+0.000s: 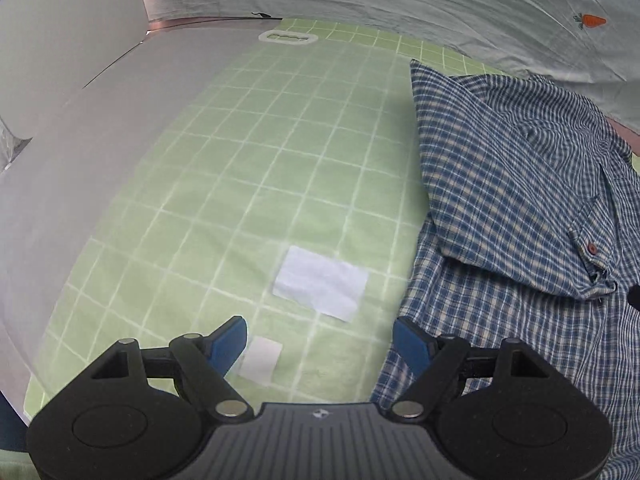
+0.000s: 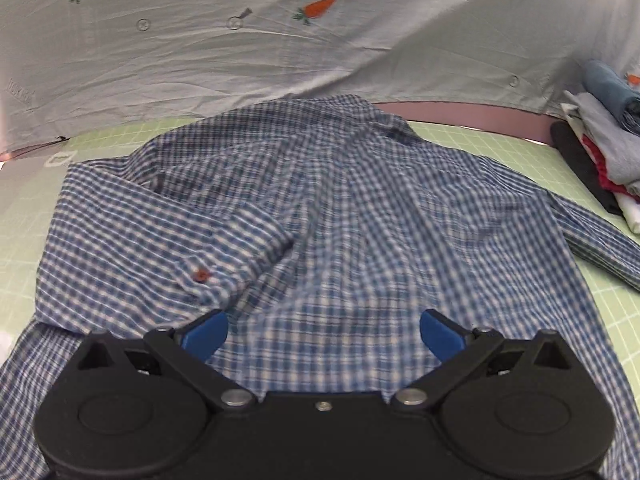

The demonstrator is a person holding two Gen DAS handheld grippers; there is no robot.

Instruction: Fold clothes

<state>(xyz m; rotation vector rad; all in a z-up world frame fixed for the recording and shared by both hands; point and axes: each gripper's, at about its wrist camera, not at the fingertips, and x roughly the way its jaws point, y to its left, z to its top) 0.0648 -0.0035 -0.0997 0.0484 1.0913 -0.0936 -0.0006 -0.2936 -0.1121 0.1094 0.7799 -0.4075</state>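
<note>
Left gripper [image 1: 318,340] jaws apart w/ nothing btwn, over green grid mat [image 1: 248,184]; right gripper [image 2: 324,334] jaws apart above blue plaid shirt [image 2: 340,208], sleeve [image 2: 160,240] folded in.

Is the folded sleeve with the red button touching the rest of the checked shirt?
Touching. In the right wrist view the folded sleeve lies flat across the checked shirt, with no gap along its edge.

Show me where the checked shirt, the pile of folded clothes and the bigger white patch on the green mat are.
Checked shirt [image 2: 360,216]: right wrist view, middle of its back panel.
Pile of folded clothes [image 2: 604,152]: right wrist view, grey garment in the stack.
Bigger white patch [image 1: 320,282]: left wrist view, its centre.
</note>
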